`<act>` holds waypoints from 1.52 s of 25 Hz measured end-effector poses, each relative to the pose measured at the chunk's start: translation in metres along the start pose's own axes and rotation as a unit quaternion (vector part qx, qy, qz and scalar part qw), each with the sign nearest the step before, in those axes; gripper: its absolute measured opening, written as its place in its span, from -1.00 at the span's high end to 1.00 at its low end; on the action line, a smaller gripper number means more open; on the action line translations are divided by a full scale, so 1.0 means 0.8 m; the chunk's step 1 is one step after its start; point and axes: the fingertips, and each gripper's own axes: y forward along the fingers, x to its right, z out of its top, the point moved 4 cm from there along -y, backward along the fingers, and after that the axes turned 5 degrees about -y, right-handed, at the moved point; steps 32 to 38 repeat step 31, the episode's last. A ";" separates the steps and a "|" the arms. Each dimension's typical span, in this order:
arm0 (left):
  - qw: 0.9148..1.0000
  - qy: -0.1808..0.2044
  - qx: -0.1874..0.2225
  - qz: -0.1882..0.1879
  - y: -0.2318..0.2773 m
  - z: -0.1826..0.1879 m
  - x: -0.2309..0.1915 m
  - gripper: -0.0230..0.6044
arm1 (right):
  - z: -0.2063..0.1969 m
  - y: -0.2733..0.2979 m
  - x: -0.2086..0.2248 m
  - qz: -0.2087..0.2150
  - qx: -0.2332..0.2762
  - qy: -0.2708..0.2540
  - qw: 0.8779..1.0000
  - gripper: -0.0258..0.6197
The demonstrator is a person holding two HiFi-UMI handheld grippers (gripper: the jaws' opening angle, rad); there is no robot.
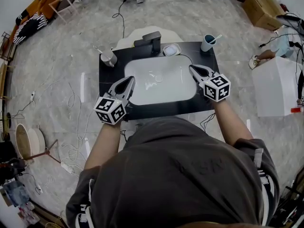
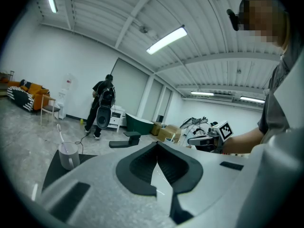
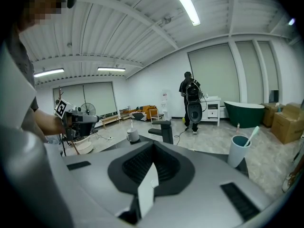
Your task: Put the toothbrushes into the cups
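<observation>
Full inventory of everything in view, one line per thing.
counter: 1, black, in front of the person
sink basin: 1, white, centre of counter
faucet: 1, dark, behind basin
grey cup: 1, pale grey, back left corner
blue cup: 1, blue-grey, back right corner
toothbrushes: 2, pale, one in grey cup, one in blue cup
dish: 1, pale, right of faucet
cardboard boxes: brown, floor, far right
left gripper: grey, jaws shut, empty, basin's left edge
right gripper: grey, jaws shut, empty, basin's right edge

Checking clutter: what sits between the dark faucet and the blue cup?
A small pale oval dish on the black counter, clearest in the head view.
</observation>
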 end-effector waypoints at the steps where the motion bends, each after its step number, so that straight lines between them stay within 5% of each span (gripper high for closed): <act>1: 1.000 0.000 0.000 0.001 0.000 0.000 -0.001 0.91 | 0.000 0.001 0.000 0.000 0.000 0.000 1.000 0.95; 38: 1.000 -0.004 0.000 0.000 0.000 -0.001 -0.006 0.91 | -0.004 0.006 0.004 0.001 -0.015 -0.008 1.000 0.95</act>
